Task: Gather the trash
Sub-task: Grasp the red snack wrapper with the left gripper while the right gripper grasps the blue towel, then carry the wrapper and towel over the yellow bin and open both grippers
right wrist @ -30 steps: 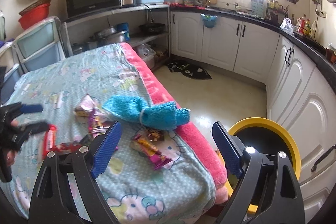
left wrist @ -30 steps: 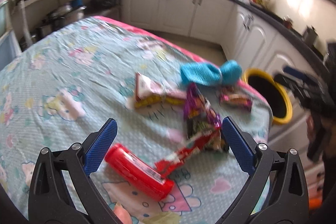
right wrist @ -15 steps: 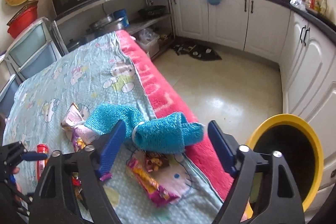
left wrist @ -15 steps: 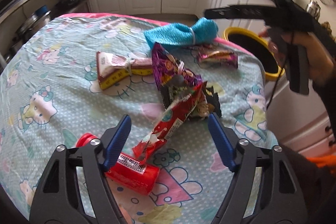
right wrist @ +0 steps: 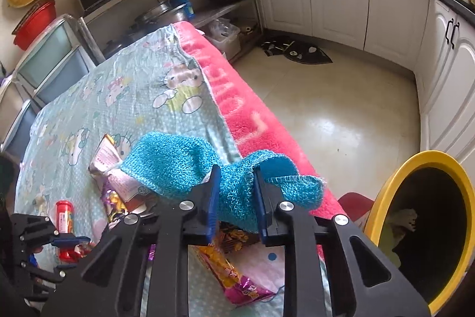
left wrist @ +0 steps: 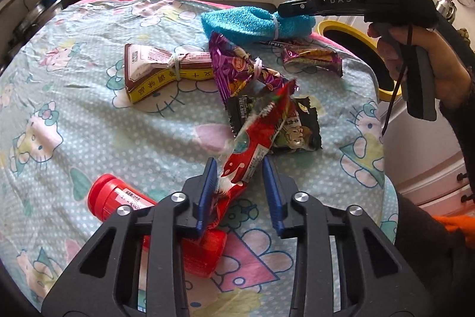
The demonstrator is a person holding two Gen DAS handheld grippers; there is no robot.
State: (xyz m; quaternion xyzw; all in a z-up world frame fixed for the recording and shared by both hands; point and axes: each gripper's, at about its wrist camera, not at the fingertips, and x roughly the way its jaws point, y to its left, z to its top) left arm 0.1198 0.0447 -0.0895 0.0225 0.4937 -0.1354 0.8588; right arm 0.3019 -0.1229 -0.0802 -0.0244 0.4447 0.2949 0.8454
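Between the blue pads of my left gripper (left wrist: 239, 165) lies a red wrapper (left wrist: 252, 138). The jaws are closing; the left pad touches the wrapper and a gap shows at the right pad. Under the left finger lies a red bottle (left wrist: 109, 198). My right gripper (right wrist: 236, 177) is closing its jaws on a tied blue cloth (right wrist: 178, 162), which fills the space between the pads at the table's pink edge. A yellow-rimmed bin (right wrist: 394, 177) stands on the floor to the right of it.
On the cartoon-print tablecloth (left wrist: 89, 109) lie a purple snack bag (left wrist: 237, 67), a black-green wrapper (left wrist: 297, 129), a brown-yellow packet (left wrist: 154, 67) and a magenta wrapper (left wrist: 311, 57). White cabinets (right wrist: 338, 5) ring the tiled floor (right wrist: 341, 109). A hand (left wrist: 439, 58) holds the right gripper.
My left gripper came down over the red wrapper and narrowed its jaws around it. My right gripper swung from beside the bin to the blue cloth and shut on it.
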